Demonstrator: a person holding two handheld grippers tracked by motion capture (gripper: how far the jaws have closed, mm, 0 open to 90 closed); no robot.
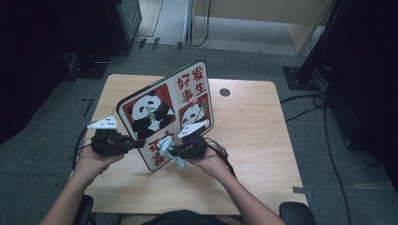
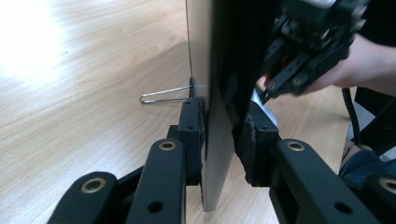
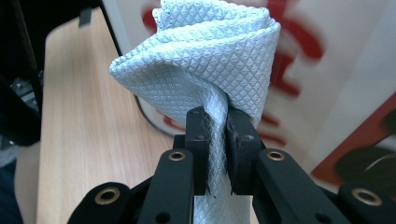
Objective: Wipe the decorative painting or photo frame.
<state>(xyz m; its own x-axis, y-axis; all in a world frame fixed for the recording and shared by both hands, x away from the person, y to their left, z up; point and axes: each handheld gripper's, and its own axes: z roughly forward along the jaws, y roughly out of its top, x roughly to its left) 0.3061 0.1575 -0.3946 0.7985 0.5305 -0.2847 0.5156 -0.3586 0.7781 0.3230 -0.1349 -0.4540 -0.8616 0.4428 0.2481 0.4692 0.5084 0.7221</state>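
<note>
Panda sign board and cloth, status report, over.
Left gripper astride white panda sign board's edge, pads not clearly pressing. Right gripper shut on pale blue textured cloth, against board face. Nothing in the way.

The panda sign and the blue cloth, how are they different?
The panda sign is a stiff flat board standing tilted on the table; the blue cloth is soft and bunched in folds. The panda sign has red, black and white pictures; the blue cloth is plain pale blue with a tiny bumpy pattern. The panda sign is far bigger than the blue cloth. Both sit between gripper jaws: sign in the left gripper, cloth in the right gripper.
</note>
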